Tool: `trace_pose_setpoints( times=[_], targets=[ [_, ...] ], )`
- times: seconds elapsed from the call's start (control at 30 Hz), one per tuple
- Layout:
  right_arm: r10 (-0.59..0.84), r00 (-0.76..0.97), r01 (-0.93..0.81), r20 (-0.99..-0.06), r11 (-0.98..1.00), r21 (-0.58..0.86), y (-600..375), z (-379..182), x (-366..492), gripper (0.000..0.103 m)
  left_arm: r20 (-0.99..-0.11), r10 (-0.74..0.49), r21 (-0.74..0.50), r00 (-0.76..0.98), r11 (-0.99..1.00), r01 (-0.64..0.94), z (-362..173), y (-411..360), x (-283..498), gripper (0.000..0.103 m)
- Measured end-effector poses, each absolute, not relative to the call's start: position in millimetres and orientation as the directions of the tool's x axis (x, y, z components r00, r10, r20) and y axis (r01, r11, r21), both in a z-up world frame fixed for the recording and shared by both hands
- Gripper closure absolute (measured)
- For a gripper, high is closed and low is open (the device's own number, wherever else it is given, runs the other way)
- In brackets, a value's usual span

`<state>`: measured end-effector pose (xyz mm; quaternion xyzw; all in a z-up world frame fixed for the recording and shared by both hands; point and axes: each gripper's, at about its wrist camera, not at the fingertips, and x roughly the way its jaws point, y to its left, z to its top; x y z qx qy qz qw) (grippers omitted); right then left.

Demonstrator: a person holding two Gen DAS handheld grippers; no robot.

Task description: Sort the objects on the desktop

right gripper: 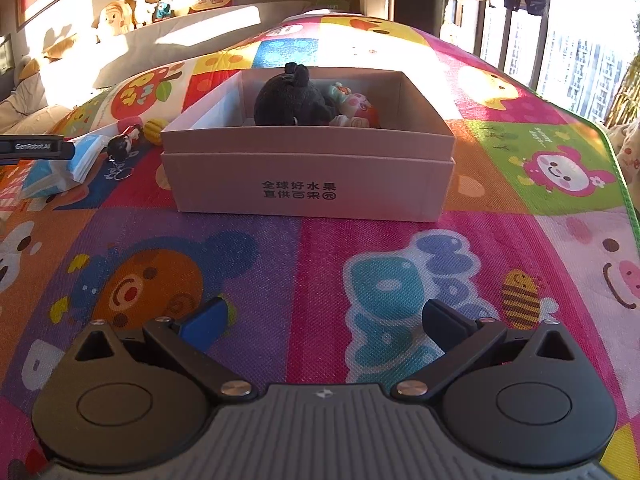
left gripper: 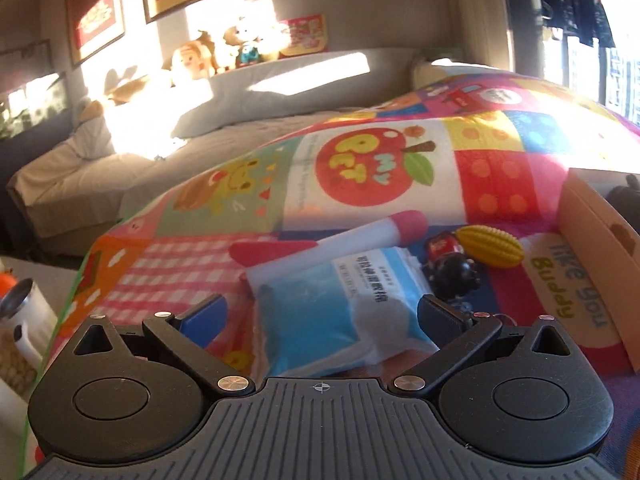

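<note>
Blue-and-white wipes pack (left gripper: 340,304) is seen lying flat on the play mat (left gripper: 168,264), directly ahead of the left gripper (left gripper: 320,316). Left jaws are spread wide, with the near end of the pack framed between the fingertips; contact cannot be confirmed.

From the pack, in the left wrist view:
- 12 o'clock: white tube with pink cap (left gripper: 360,236), laid diagonally, touching or just behind the pack's far edge.
- 1 o'clock: small black-headed figurine (left gripper: 456,276) just beside the pack's corner, a red part behind it.
- 2 o'clock: yellow ribbed toy (left gripper: 494,246), just beyond the figurine.
- 3 o'clock: cardboard box (left gripper: 592,240), only its side wall shown.

In the right wrist view the same box (right gripper: 308,184) is seen at 12 o'clock from the right gripper (right gripper: 326,316), well apart, printed characters on its front wall. A black plush toy (right gripper: 292,102) and small colourful toys (right gripper: 352,106) are held inside, toward the back. Right jaws are spread wide, nothing between them, mat (right gripper: 320,264) below.

At 10 o'clock of the box: wipes pack (right gripper: 64,164), figurine (right gripper: 120,144), yellow toy (right gripper: 154,128), all on the mat outside the box. Left gripper's body is partly shown at the left edge (right gripper: 36,148).
</note>
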<state>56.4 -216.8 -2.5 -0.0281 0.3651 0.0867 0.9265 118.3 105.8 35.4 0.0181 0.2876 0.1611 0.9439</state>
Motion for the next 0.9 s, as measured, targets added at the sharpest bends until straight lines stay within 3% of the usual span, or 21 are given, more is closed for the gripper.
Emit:
trace_pose_setpoints(
  times=[0.07, 0.17, 0.23, 0.27, 0.33, 0.43, 0.5, 0.63, 0.77, 0.83, 0.9],
  targets=[
    [0.204, 0.715, -0.259, -0.669, 0.966, 0.018, -206.8, 9.8, 55.0, 0.000, -0.562, 0.268, 0.031, 0.783, 0.952, -0.304, 32.5, 115.8, 98.8, 0.000],
    [0.311, 0.766, -0.390, -0.562, 0.920, -0.023, -174.1, 53.6, 54.9, 0.002, -0.566, 0.189, -0.059, 0.802, 0.962, -0.268, 27.2, 118.3, 64.5, 0.000],
    [0.388, 0.746, -0.478, -0.541, 0.878, -0.031, -144.7, 82.3, 70.1, 0.025, -0.550, 0.183, -0.051, 0.815, 0.967, -0.251, 23.2, 112.9, 44.1, 0.000],
    [0.419, 0.722, -0.509, -0.551, 0.861, -0.013, -130.4, 92.9, 82.2, 0.031, -0.551, 0.167, -0.059, 0.818, 0.970, -0.237, 22.1, 111.5, 36.7, 0.000],
    [0.472, 0.640, -0.552, -0.606, 0.832, 0.065, -101.0, 106.5, 115.3, 0.057, -0.561, 0.100, -0.112, 0.822, 0.974, -0.195, 21.3, 109.4, 22.4, 0.000],
    [0.482, 0.565, -0.563, -0.669, 0.819, 0.114, -51.5, 105.6, 168.8, 0.059, -0.561, 0.056, -0.113, 0.826, 0.983, -0.143, 19.4, 100.3, 7.4, 0.000],
    [0.412, 0.609, -0.515, -0.678, 0.855, 0.058, -19.2, 91.5, 196.6, 0.059, -0.545, 0.077, -0.053, 0.835, 0.991, -0.126, 19.7, 92.7, -0.6, 0.000],
    [0.355, 0.569, -0.419, -0.742, 0.901, 0.109, 9.9, 49.9, 243.9, 0.059, -0.530, 0.123, 0.098, 0.839, 0.992, -0.084, 19.1, 81.9, -11.9, 0.000],
    [0.368, 0.538, -0.426, -0.758, 0.895, 0.132, 19.2, 27.2, 254.0, 0.058, -0.559, 0.091, 0.025, 0.824, 0.995, -0.092, 17.2, 96.3, -10.0, 0.000],
    [0.386, 0.491, -0.454, -0.781, 0.879, 0.149, 18.2, 26.0, 250.3, 0.074, -0.582, 0.083, -0.003, 0.809, 0.995, -0.104, 15.2, 101.6, -6.1, 0.000],
    [0.379, 0.483, -0.484, -0.790, 0.867, 0.120, 16.2, 29.5, 240.1, 0.075, -0.587, 0.062, -0.018, 0.807, 0.996, -0.089, 14.1, 103.4, -5.6, 0.000]
  ],
)
